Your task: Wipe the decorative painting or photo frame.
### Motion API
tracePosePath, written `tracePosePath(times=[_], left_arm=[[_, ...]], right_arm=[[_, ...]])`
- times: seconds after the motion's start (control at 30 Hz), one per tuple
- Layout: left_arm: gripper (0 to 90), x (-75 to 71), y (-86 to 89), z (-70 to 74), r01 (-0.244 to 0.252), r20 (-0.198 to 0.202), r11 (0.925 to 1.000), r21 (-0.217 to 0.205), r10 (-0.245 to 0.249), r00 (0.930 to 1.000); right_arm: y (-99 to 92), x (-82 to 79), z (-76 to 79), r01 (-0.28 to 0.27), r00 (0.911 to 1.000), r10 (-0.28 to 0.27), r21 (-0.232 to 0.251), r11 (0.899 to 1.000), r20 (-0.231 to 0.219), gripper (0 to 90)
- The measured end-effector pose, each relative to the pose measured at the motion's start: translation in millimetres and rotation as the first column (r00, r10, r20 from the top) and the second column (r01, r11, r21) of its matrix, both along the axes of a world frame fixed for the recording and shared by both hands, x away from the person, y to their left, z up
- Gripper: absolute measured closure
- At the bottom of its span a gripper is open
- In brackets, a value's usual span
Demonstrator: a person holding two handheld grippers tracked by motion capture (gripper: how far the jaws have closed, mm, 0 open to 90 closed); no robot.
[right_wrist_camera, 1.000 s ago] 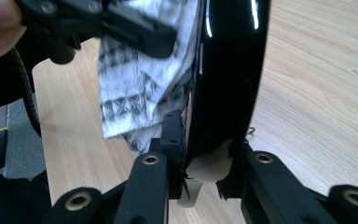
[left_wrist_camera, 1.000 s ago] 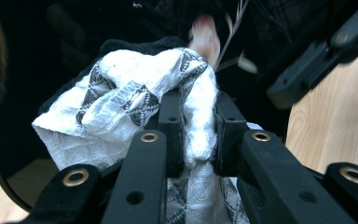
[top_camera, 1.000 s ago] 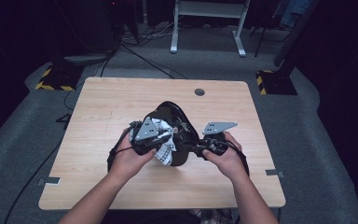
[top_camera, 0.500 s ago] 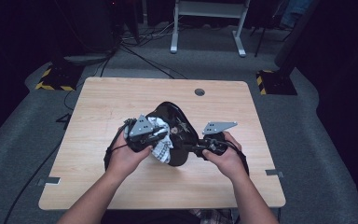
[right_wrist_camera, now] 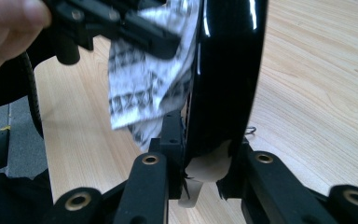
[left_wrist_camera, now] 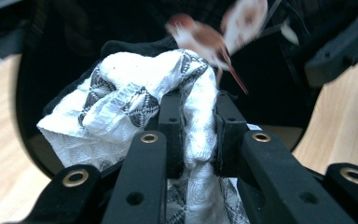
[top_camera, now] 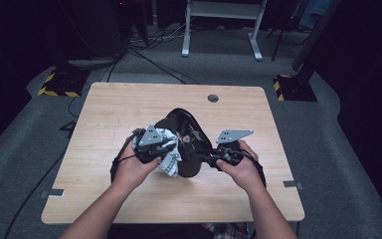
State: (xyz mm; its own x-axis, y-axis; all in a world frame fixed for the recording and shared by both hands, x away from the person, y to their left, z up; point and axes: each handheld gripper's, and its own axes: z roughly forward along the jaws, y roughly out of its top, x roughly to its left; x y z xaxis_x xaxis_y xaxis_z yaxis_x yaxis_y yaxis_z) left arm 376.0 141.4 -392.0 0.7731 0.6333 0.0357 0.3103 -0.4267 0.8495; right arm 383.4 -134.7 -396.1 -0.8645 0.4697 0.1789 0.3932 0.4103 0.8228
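- A dark room with grey carpet surrounds a light wooden table [top_camera: 129,109]; a round cable hole [top_camera: 213,98] sits near its far edge, and a white metal desk frame [top_camera: 221,30] stands on the floor beyond.
- Yellow-and-black striped floor blocks [top_camera: 59,84] lie off the far left corner of the table, with black cables trailing across the carpet.
- A glossy black plate with a painted bird and flower design [top_camera: 189,139] is held up on edge above the middle of the table, its decorated face turned toward the left hand.
- The right gripper [top_camera: 213,159] clamps the rim of the plate: in the right gripper view its jaws sit close together on either side of the thin black edge [right_wrist_camera: 223,93], gripping it.
- The right hand [top_camera: 238,167] wraps that gripper's body, with the grey three-cornered plate above it.
- The left gripper [top_camera: 171,149] pinches a crumpled white cloth with a grey-black woven pattern [top_camera: 169,157]; in the left gripper view the narrow jaws squeeze a fold of the cloth [left_wrist_camera: 135,102] between them.
- The cloth lies bunched against the decorated face of the plate, just beside the painted reddish-brown bird [left_wrist_camera: 205,39].
- The left hand [top_camera: 134,167] holds its gripper just left of the plate, and part of the cloth hangs below the jaws over the tabletop.
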Motion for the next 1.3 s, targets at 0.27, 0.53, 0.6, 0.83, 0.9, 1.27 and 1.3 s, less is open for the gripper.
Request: tracePosePath(times=[0.27,0.53,0.6,0.83,0.9,1.27,1.3], left_arm=[[77.4,2.1,2.6,4.0,-0.001,0.017,1.0000,-0.001,0.001,0.9999],[77.4,1.5,4.8,-11.2,-0.001,-0.017,0.9999,0.010,0.001,0.9999],[77.3,1.6,3.9,-7.6,-0.004,-0.010,0.9999,0.016,0.004,0.9999],[77.1,4.2,5.1,9.7,-0.014,0.024,0.9998,-0.010,0.015,0.9996],[77.2,3.6,5.3,7.2,-0.012,0.027,0.9998,-0.013,0.012,0.9995],[77.2,4.6,7.3,-3.2,-0.024,-0.002,0.9997,-0.001,0.024,0.9997],[77.2,4.5,6.4,0.4,-0.020,0.000,0.9998,-0.008,0.020,0.9998]], right_arm=[[-2.4,-0.2,-0.2,-0.007,0.9999,0.007,-0.001,1.000,-0.007,76.6],[-3.5,0.4,0.0,-0.009,0.9998,0.009,-0.004,1.000,-0.017,76.5],[-3.3,0.7,0.2,-0.011,0.9998,0.011,-0.006,1.000,-0.019,76.5],[-5.3,1.1,-0.1,-0.020,0.9995,0.019,-0.010,1.000,-0.025,76.7],[-5.7,1.0,-0.3,-0.021,0.9994,0.021,-0.009,1.000,-0.027,76.6],[-5.0,1.0,0.2,-0.021,0.9993,0.021,-0.015,1.000,-0.030,76.2],[-5.1,1.0,0.2,-0.021,0.9993,0.020,-0.016,1.000,-0.031,76.2]])
